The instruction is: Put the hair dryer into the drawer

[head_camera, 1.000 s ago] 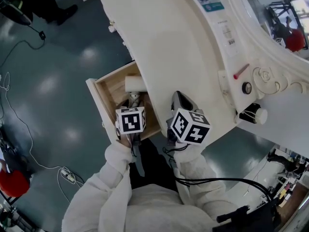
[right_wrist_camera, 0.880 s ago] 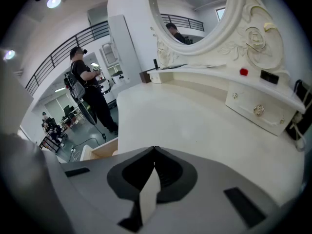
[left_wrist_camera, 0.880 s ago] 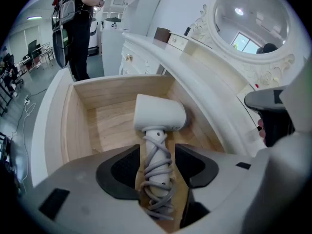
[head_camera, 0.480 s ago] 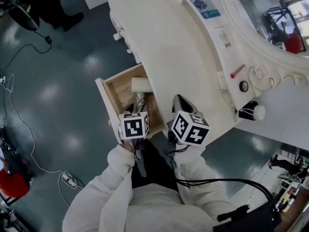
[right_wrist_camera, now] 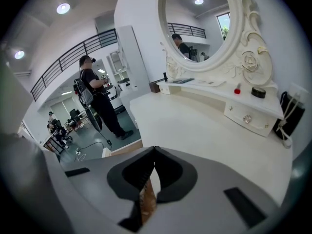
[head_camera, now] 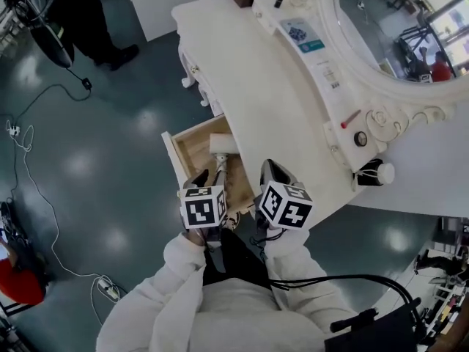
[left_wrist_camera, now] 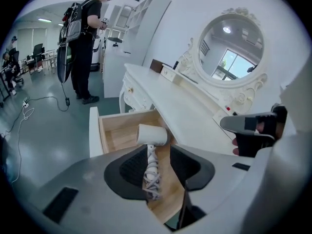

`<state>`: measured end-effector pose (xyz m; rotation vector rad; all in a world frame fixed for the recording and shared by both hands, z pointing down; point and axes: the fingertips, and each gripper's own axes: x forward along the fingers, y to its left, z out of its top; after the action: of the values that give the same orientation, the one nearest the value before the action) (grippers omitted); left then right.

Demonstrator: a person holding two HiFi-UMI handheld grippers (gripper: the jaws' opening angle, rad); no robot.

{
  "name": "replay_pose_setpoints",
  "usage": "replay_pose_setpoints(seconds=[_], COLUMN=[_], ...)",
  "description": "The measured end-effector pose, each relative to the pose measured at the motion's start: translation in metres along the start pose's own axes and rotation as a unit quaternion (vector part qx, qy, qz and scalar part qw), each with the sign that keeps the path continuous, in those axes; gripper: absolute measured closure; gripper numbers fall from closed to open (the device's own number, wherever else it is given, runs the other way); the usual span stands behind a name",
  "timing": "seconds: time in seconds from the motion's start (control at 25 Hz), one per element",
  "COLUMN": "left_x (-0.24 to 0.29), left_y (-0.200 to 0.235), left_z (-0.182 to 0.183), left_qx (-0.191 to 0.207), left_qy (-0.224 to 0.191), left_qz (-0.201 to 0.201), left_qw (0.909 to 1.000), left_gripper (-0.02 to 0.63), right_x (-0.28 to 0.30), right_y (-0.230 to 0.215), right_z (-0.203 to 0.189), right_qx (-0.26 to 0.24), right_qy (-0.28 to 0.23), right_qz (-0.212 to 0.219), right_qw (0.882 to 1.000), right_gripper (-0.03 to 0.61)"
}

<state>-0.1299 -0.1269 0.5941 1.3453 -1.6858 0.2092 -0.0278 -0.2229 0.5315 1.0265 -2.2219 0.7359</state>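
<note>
1. Bystander (head_camera: 80,17) in dark clothes stands on the grey floor at far left, near a cable (head_camera: 33,167) that trails across it; the left gripper view shows this person (left_wrist_camera: 84,43) beyond the furniture.
2. Drawer (head_camera: 174,156), wood-lined with a white front, stands pulled out from under the tabletop (head_camera: 256,86).
3. Hair dryer (head_camera: 223,144), white, lies inside the drawer. Its head is close to the tabletop's edge, and its handle, wound with its cord, points toward the wearer. The left gripper view shows it (left_wrist_camera: 151,135) resting on the drawer's wooden bottom.
4. Left gripper (head_camera: 211,176) hangs over the near end of the drawer. Its jaws are spread wide; the left gripper (left_wrist_camera: 157,152) frames the handle between them, and neither jaw touches it.
5. Right gripper (head_camera: 272,169) is held above the tabletop's front edge, just right of the drawer. The right gripper (right_wrist_camera: 155,149) has its jaws pressed together at the tips, with nothing between them.
6. Mirror (head_camera: 388,28), oval in an ornate white frame, rises at the back of the tabletop on the right. A small red item (head_camera: 350,118) and a black round item (head_camera: 360,138) sit on the shelf below it.
</note>
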Motion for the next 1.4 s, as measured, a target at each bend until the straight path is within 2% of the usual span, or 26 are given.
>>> replay_pose_setpoints(seconds=[0.24, 0.52, 0.76, 1.04, 1.24, 1.4], left_x=[-0.034, -0.060, -0.083, -0.107, -0.113, -0.125], left_y=[-0.009, -0.024, -0.030, -0.017, -0.020, -0.015], left_z=[0.022, 0.040, 0.048, 0.056, 0.063, 0.065], left_qx=[0.012, 0.041, 0.043, 0.058, 0.081, 0.109], left_qy=[-0.031, -0.060, -0.091, -0.132, -0.139, -0.144], left_qz=[-0.013, -0.004, 0.009, 0.065, 0.063, 0.049], left_qw=[0.9994, 0.9974, 0.9949, 0.9875, 0.9849, 0.9824], left_gripper=[0.538, 0.604, 0.607, 0.607, 0.607, 0.607], right_x=[-0.019, -0.037, -0.049, -0.056, -0.060, -0.071], right_y=[0.012, 0.027, 0.041, 0.052, 0.062, 0.078], right_z=[0.007, 0.011, 0.013, 0.008, 0.006, -0.003], right_qx=[-0.012, -0.035, -0.058, -0.071, -0.069, -0.060], right_qy=[-0.016, -0.028, -0.034, -0.035, -0.041, -0.054], right_qz=[0.015, 0.043, 0.073, 0.102, 0.102, 0.082], right_qw=[1.000, 0.998, 0.995, 0.992, 0.992, 0.993], right_gripper=[0.517, 0.517, 0.517, 0.517, 0.517, 0.517])
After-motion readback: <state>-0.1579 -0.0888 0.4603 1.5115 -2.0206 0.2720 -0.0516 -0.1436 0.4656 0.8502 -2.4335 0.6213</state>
